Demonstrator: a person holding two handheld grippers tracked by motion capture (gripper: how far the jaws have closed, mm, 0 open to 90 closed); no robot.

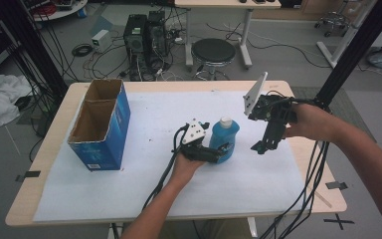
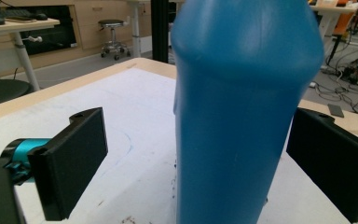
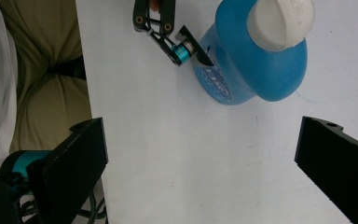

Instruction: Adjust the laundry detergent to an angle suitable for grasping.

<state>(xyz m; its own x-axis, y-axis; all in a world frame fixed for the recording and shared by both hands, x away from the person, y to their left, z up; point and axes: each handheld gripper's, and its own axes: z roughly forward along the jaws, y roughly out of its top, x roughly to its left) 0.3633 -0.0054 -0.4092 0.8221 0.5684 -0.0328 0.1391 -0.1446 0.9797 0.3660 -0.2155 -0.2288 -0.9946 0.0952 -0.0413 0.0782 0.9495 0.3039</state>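
Observation:
A blue bottle (image 1: 226, 138) with a white cap stands upright near the middle of the white-covered table. My left gripper (image 1: 220, 151) reaches in from the near left, low on the bottle. In the left gripper view the bottle (image 2: 242, 116) stands between the wide-apart jaws of the left gripper (image 2: 198, 144), with a clear gap at the left jaw; the gripper is open. My right gripper (image 1: 259, 147) hangs to the right of the bottle, pointing down, open and holding nothing. The right gripper view looks down past the right gripper (image 3: 205, 149) onto the bottle (image 3: 242, 70) and its white cap (image 3: 279, 21).
An open blue cardboard box (image 1: 115, 130) stands at the left of the table. Bare white cover (image 1: 144, 184) lies in front of and between the box and bottle. Behind the table are a round stool (image 1: 213, 52) and computer towers (image 1: 144, 35). Cables trail off the near edge.

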